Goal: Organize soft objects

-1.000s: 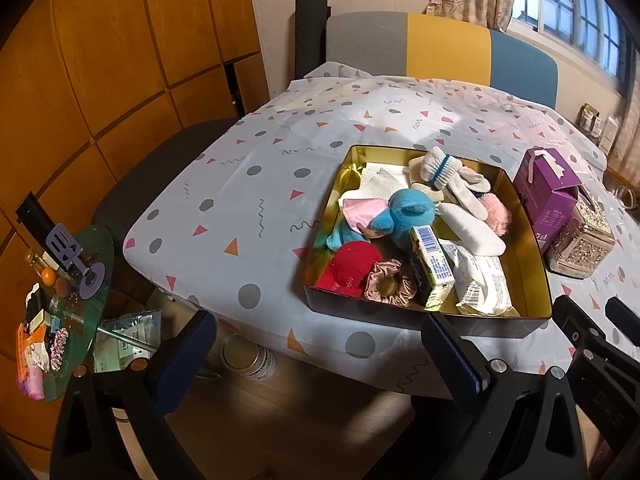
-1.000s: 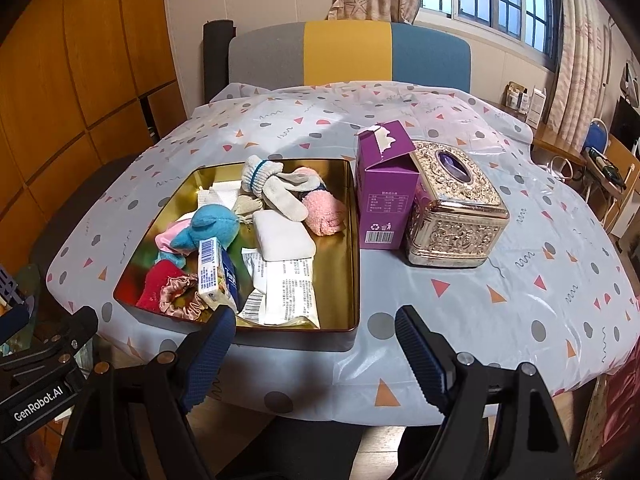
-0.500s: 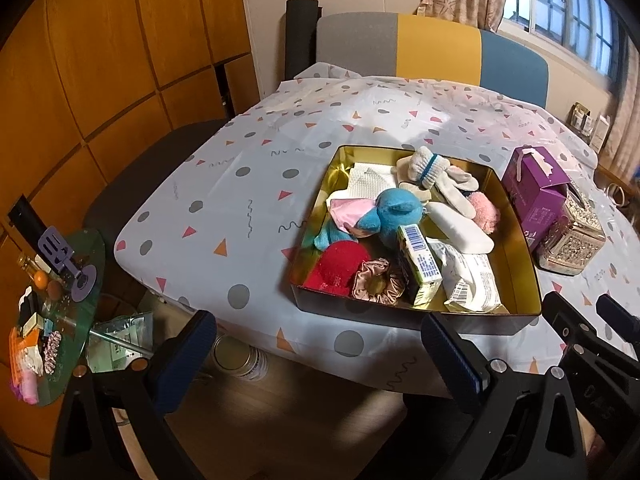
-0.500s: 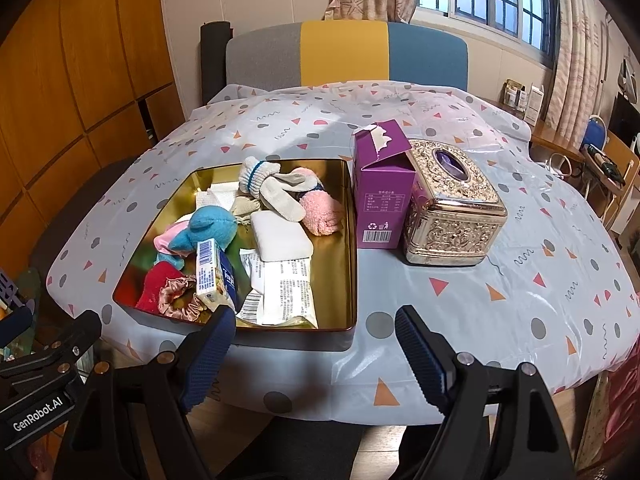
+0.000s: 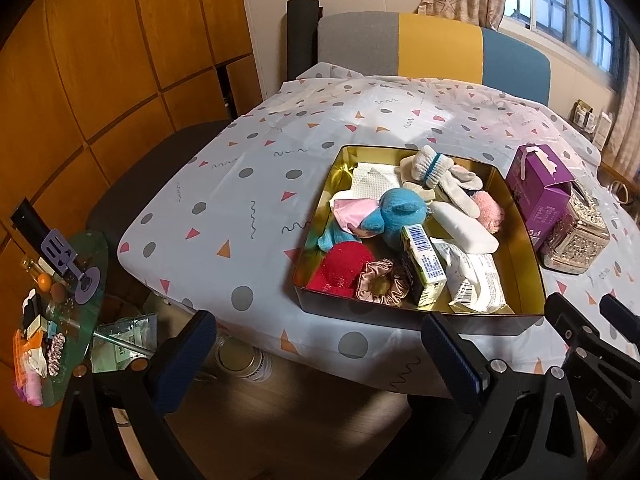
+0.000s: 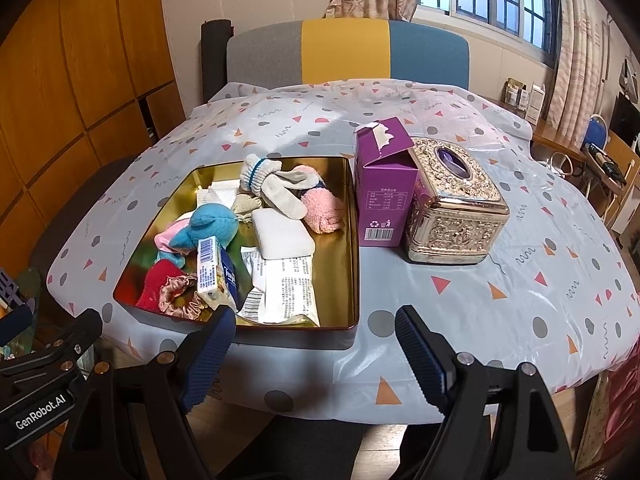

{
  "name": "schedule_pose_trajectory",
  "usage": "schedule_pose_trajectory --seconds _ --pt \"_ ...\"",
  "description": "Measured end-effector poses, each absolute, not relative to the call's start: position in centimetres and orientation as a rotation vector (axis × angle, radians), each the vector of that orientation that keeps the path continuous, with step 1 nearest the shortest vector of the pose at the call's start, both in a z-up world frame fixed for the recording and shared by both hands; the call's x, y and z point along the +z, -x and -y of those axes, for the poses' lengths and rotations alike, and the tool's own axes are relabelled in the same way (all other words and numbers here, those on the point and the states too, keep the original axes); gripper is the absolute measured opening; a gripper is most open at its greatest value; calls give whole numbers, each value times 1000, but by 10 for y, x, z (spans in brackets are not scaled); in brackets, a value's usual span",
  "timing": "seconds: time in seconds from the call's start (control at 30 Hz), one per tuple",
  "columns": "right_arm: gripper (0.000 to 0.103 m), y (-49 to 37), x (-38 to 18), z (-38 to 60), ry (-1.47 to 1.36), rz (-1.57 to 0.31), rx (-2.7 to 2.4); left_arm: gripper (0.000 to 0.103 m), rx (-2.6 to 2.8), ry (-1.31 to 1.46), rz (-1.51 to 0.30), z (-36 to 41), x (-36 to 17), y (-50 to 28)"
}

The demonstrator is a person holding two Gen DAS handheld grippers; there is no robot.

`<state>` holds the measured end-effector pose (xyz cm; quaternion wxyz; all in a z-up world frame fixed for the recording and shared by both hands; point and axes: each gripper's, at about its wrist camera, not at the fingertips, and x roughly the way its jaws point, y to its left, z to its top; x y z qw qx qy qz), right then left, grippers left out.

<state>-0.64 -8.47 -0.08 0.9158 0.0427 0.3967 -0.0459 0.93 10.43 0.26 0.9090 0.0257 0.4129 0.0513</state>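
A gold tin tray on the table holds a blue plush toy, a red fuzzy item, a satin scrunchie, white socks, a pink fuzzy sock, a white pad and paper packets. My left gripper is open and empty, below the table's near edge. My right gripper is open and empty, in front of the tray's near wall.
A purple carton and an ornate metal tissue box stand right of the tray. The patterned tablecloth covers the table. A green glass side table with small items stands low on the left. A chair is behind the table.
Both grippers have shifted slightly; in the left wrist view the table has drifted a little. Nothing in the tray has moved and both grippers stay open.
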Motion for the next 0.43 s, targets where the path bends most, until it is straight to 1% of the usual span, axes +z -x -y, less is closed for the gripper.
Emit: schedule_pose_trajectory --seconds 0.43 --pt "84 6 1 89 -102 -813 -103 103 119 -39 -875 -101 -4 -14"
